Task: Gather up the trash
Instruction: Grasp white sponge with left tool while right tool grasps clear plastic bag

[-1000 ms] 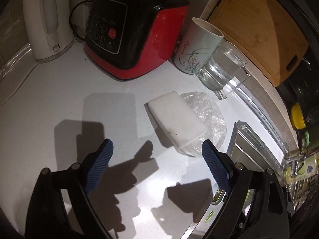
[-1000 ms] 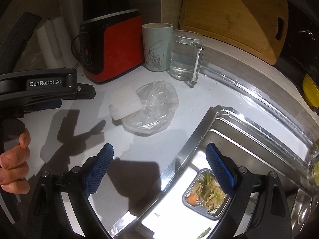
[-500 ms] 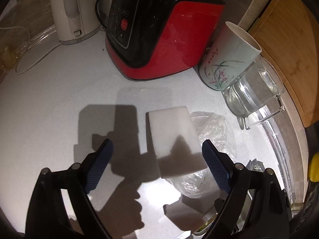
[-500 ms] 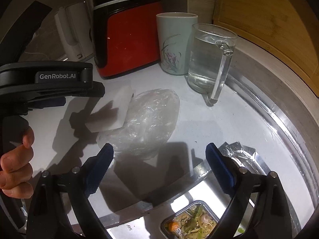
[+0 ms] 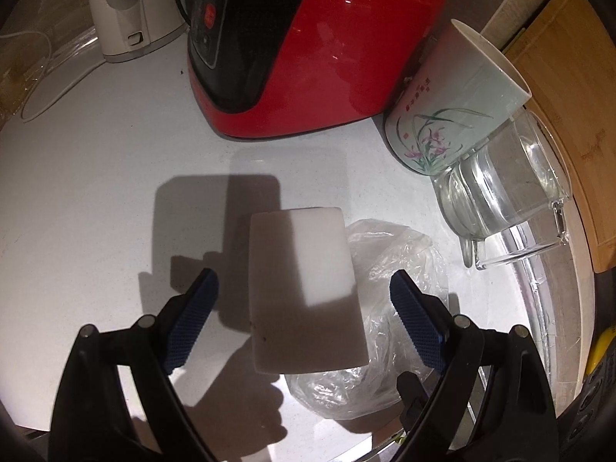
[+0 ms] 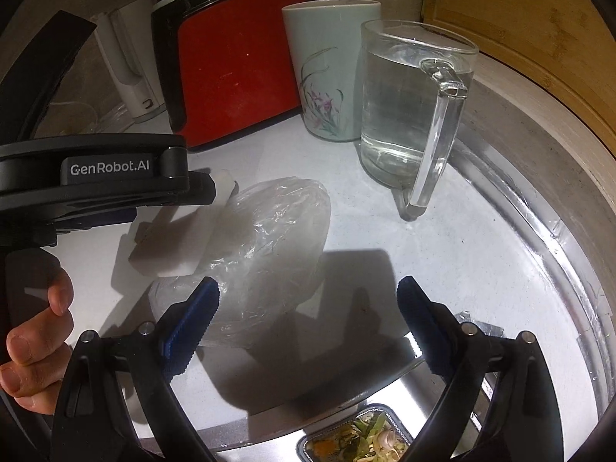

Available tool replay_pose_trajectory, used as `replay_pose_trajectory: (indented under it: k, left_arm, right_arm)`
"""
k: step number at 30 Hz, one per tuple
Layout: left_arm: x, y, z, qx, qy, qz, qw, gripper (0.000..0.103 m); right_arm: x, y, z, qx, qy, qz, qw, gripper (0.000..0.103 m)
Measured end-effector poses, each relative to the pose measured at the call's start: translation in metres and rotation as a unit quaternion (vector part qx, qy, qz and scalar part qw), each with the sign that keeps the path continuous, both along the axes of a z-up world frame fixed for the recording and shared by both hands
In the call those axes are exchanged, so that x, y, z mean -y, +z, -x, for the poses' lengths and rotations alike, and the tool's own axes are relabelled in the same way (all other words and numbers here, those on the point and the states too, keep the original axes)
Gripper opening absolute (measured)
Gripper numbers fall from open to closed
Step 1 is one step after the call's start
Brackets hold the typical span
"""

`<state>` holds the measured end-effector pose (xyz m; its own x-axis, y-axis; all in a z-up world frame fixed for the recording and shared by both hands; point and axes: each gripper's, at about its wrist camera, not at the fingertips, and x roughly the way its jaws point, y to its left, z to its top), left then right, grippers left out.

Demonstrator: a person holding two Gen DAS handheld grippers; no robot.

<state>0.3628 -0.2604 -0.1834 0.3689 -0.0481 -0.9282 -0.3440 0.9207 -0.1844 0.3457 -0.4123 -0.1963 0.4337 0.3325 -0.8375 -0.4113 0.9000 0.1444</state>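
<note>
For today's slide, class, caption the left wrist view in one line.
Open left gripper straddles a white rectangular foam block lying partly on a crumpled clear plastic bag.

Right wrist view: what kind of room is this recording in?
Most likely a home kitchen: a white counter beside a steel sink, a red cooker, and a bamboo cutting board.

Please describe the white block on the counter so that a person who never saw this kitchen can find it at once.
Start at the big red and black appliance at the back of the white counter. In front of it, between the open fingers of the left gripper, lies a flat white block. It is opaque, with straight edges, and overlaps the crumpled clear plastic bag beside it.
</note>
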Motion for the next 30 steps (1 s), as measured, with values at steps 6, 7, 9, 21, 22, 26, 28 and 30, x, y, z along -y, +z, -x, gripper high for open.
replay_pose_trajectory:
  k: [6, 7, 9, 21, 22, 26, 28, 30]
  left_arm:
    - [0.009, -0.008, -0.005, -0.013, -0.006, -0.005, 0.9999, 0.083]
    - [0.01, -0.008, -0.005, -0.015, -0.009, -0.004, 0.9998, 0.078]
    - [0.012, -0.009, -0.006, -0.017, -0.014, -0.002, 0.9998, 0.069]
    - [0.013, 0.0, 0.004, -0.002, -0.03, -0.002, 0.9995, 0.058]
    - [0.011, 0.002, 0.006, 0.001, -0.03, 0.0, 0.9995, 0.058]
    - [0.002, 0.013, 0.015, 0.009, -0.025, 0.003, 0.9996, 0.058]
    - [-0.004, 0.021, 0.024, 0.016, -0.024, 0.0, 0.9996, 0.058]
    - [-0.009, 0.029, 0.035, 0.023, -0.024, -0.004, 0.9994, 0.058]
  right_arm:
    - [0.0, -0.011, -0.009, -0.01, 0.012, 0.002, 1.0, 0.093]
    - [0.0, -0.012, -0.01, -0.013, 0.015, 0.002, 1.0, 0.093]
    - [-0.001, -0.013, -0.011, -0.015, 0.019, 0.002, 1.0, 0.092]
    - [-0.014, -0.019, -0.01, -0.033, 0.038, -0.009, 0.999, 0.01]
    - [-0.015, -0.018, -0.008, -0.03, 0.039, -0.01, 0.999, 0.01]
    - [-0.02, -0.009, -0.001, -0.021, 0.042, -0.01, 0.999, 0.009]
    - [-0.023, -0.002, 0.006, -0.015, 0.046, -0.009, 0.999, 0.009]
    - [-0.026, 0.005, 0.016, -0.009, 0.049, -0.007, 0.999, 0.009]
